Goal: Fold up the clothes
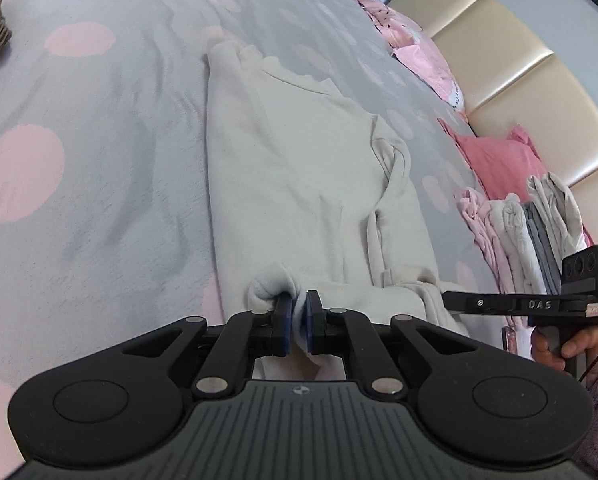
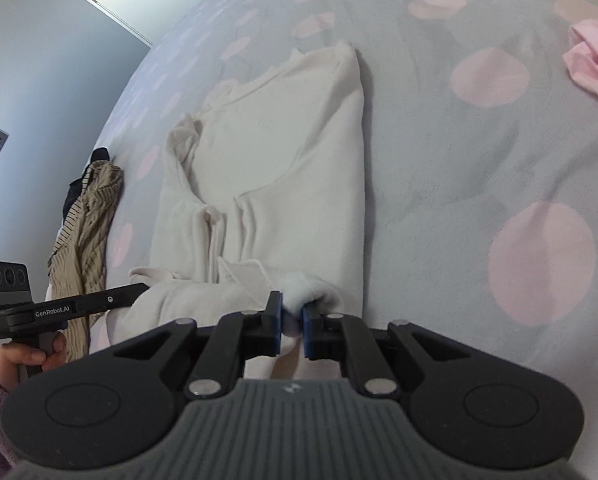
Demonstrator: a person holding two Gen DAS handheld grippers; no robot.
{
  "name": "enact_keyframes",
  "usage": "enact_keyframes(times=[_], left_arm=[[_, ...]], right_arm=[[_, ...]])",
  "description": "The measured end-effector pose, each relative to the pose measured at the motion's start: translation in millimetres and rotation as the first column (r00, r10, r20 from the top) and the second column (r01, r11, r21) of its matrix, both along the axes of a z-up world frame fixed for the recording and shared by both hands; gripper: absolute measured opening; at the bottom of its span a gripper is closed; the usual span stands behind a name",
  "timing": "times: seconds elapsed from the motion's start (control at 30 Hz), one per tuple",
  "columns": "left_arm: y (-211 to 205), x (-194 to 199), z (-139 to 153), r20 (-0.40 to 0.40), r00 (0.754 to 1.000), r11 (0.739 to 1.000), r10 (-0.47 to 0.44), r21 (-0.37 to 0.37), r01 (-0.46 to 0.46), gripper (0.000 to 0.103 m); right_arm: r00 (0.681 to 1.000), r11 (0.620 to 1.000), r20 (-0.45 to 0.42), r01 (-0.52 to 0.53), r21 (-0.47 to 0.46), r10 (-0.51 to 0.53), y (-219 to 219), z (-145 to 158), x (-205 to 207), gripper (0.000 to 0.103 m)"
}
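A cream sweater point(image 1: 299, 168) lies lengthwise on the grey bedspread with pink dots point(image 1: 99, 160), its sleeves folded inward. My left gripper point(image 1: 297, 312) is shut on a bunched corner of the sweater's near hem. In the right wrist view the same cream sweater point(image 2: 283, 152) stretches away, and my right gripper point(image 2: 291, 316) is shut on the other near corner of the hem. Each gripper shows in the other's view: the right one point(image 1: 451, 300) at the right edge, the left one point(image 2: 139, 292) at the left edge, both held by a hand in a purple fleece sleeve.
A stack of folded clothes point(image 1: 523, 232) sits near the cream padded headboard point(image 1: 519, 80), beside pink pillows point(image 1: 503, 160). A striped brown garment point(image 2: 87, 224) lies at the bed's other side. A loose pink garment point(image 2: 595, 64) lies at the far right.
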State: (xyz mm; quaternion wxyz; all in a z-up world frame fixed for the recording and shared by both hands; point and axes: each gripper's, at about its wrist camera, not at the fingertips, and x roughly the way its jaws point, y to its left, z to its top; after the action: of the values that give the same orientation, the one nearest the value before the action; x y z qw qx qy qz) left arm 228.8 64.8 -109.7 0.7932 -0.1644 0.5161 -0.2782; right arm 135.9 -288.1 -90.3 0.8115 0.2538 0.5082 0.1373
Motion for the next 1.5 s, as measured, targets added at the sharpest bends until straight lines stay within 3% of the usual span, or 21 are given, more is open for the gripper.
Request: enact_keyframes(times=[0.13,0.2,0.23,0.3,0.43,0.57,0.7,0.77,0.83,0.87,0.93,1.0,1.03,1.13,1.27,1.33,1.37,1.5], left_arm=[[-5,-7,11,0.025,1.000,1.000,0.000,0.029,-0.001,0.006],[-7,-12,20,0.044,0.999,0.999,0.002,0.039,-0.004,0.019],[-7,-17,25,0.063,0.998,0.999,0.003,0.043,-0.006,0.024],[-6,-28,36,0.099,0.995,0.999,0.001,0.049,-0.006,0.042],[-6,-60,56,0.181,0.982,0.994,-0.046,0.101,0.028,0.043],[-13,-98,69,0.269,0.952,0.976,-0.145,0.195,0.094,0.043],[-31,-138,72,0.353,0.889,0.926,-0.291,0.336,0.170,0.043],[-43,-158,70,0.391,0.841,0.883,-0.375,0.426,0.196,0.043],[-56,-176,64,0.410,0.785,0.823,-0.465,0.527,0.212,0.044],[-63,-186,58,0.409,0.750,0.778,-0.520,0.589,0.217,0.045],[-75,-197,45,0.389,0.704,0.696,-0.594,0.688,0.207,0.045],[-84,-207,30,0.361,0.661,0.608,-0.658,0.772,0.185,0.045],[-88,-211,24,0.351,0.629,0.566,-0.693,0.805,0.176,0.045],[-101,-224,2,0.308,0.514,0.425,-0.800,0.897,0.124,0.045],[-111,-233,-29,0.220,0.409,0.267,-0.886,0.962,0.059,0.047],[-113,-233,-40,0.200,0.388,0.228,-0.900,0.973,0.027,0.047],[-114,-232,-43,0.199,0.379,0.221,-0.904,0.975,0.016,0.047],[-116,-228,-56,0.194,0.349,0.200,-0.917,0.980,-0.020,0.042]], right_arm=[[1.000,1.000,-0.010,0.021,-0.011,-0.021,2,0,-1,0.012],[1.000,0.999,0.003,0.027,-0.021,-0.027,3,8,-5,0.021],[1.000,0.999,0.016,0.027,-0.024,-0.027,4,13,-8,0.033],[0.999,0.999,0.043,0.021,-0.032,-0.020,6,24,-16,0.035],[0.991,0.996,0.134,-0.014,-0.093,0.026,14,47,-42,0.035],[0.964,0.974,0.226,-0.094,-0.208,0.141,30,64,-77,0.035],[0.925,0.930,0.274,-0.166,-0.328,0.262,48,62,-114,0.041],[0.907,0.905,0.288,-0.186,-0.383,0.308,55,57,-129,0.045],[0.884,0.872,0.294,-0.212,-0.441,0.364,64,54,-141,0.045],[0.870,0.850,0.296,-0.224,-0.476,0.395,69,51,-146,0.045],[0.838,0.798,0.295,-0.244,-0.551,0.459,78,47,-155,0.046],[0.802,0.730,0.282,-0.256,-0.634,0.526,89,40,-163,0.058],[0.786,0.693,0.274,-0.253,-0.675,0.554,94,35,-165,0.070],[0.731,0.551,0.221,-0.247,-0.797,0.646,111,20,-170,0.071],[0.613,0.293,0.090,-0.238,-0.926,0.785,133,-8,-179,0.068],[0.579,0.184,0.032,-0.206,-0.961,0.815,140,-22,-181,0.063],[0.568,0.145,0.011,-0.192,-0.971,0.823,142,-28,-181,0.059],[0.531,0.036,-0.039,-0.129,-0.991,0.847,145,-46,-176,0.056]])
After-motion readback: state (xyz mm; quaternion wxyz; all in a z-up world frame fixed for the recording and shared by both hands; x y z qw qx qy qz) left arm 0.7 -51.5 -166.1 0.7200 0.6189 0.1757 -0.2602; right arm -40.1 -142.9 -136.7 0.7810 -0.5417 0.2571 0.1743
